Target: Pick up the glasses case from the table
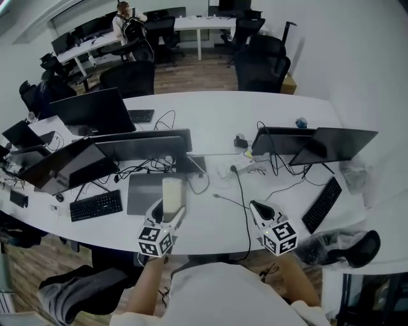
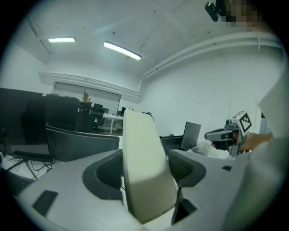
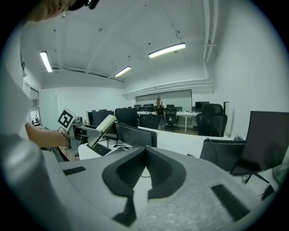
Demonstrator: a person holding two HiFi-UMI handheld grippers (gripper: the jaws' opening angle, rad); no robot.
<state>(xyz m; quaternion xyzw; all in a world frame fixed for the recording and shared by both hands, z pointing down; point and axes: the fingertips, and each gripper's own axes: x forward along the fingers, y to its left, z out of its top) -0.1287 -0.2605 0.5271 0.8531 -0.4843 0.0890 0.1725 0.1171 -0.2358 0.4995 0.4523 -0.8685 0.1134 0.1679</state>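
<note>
The glasses case (image 1: 171, 196) is a cream, oblong hard case, lifted off the white table (image 1: 210, 121) near its front edge. My left gripper (image 1: 167, 215) is shut on it, one pad on each long side. In the left gripper view the case (image 2: 146, 167) stands up between the dark pads (image 2: 107, 173) and juts well past them. My right gripper (image 1: 258, 209) hangs to the right over the table's front edge, shut with nothing in it; its pads (image 3: 156, 170) meet. From the right gripper view, the left gripper (image 3: 83, 131) and the tilted case (image 3: 103, 127) show at the left.
Dark monitors (image 1: 143, 145) (image 1: 319, 143) stand across the table's middle. Below them lie a grey laptop (image 1: 143, 191), two black keyboards (image 1: 95, 205) (image 1: 321, 204) and a black cable (image 1: 242, 204). Office chairs (image 1: 338, 248) stand close by. A person sits at a far desk (image 1: 121, 19).
</note>
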